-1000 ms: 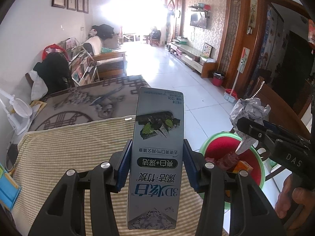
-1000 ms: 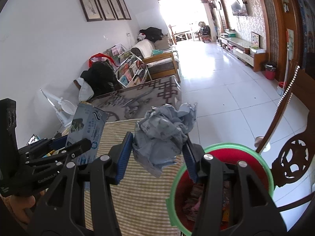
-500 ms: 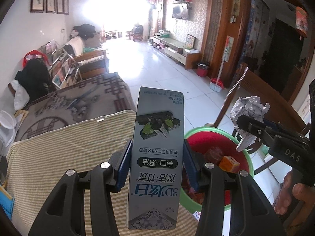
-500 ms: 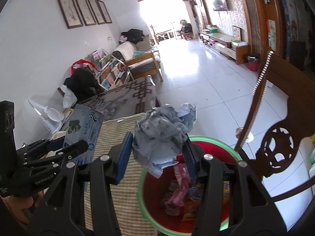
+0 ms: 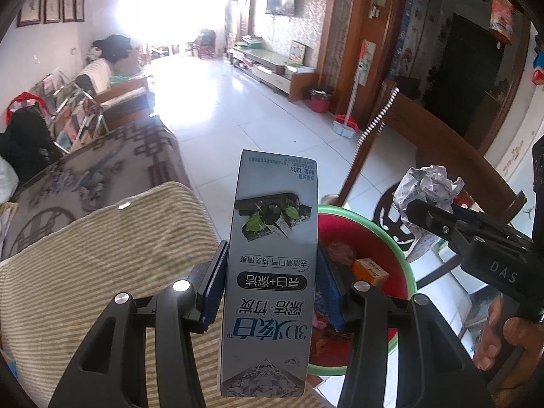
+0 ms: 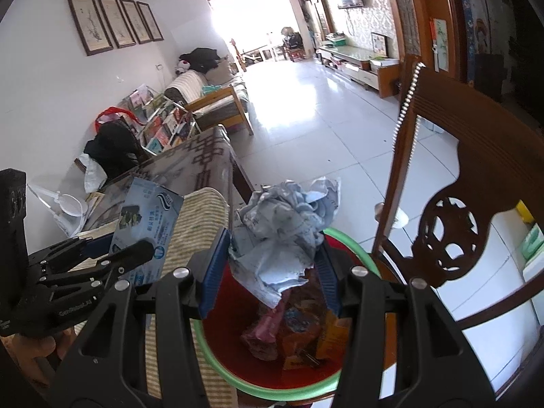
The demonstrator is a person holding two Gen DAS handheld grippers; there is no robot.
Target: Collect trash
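My left gripper is shut on a tall grey toothpaste box and holds it upright at the table's right edge, beside the bin. My right gripper is shut on a crumpled ball of paper and holds it right above the red bin with a green rim. The bin holds several wrappers and a small orange box. The right gripper with the paper ball shows at the right of the left wrist view; the left gripper with the box shows at the left of the right wrist view.
A striped beige cloth covers the table. A carved wooden chair stands just right of the bin. A patterned grey table lies beyond, with a book rack and sofa along the left wall. White tiled floor stretches ahead.
Both grippers have moved to the right, from over the striped cloth toward the bin. The paper ball now hangs over the bin's opening; the box has reached the table's edge.
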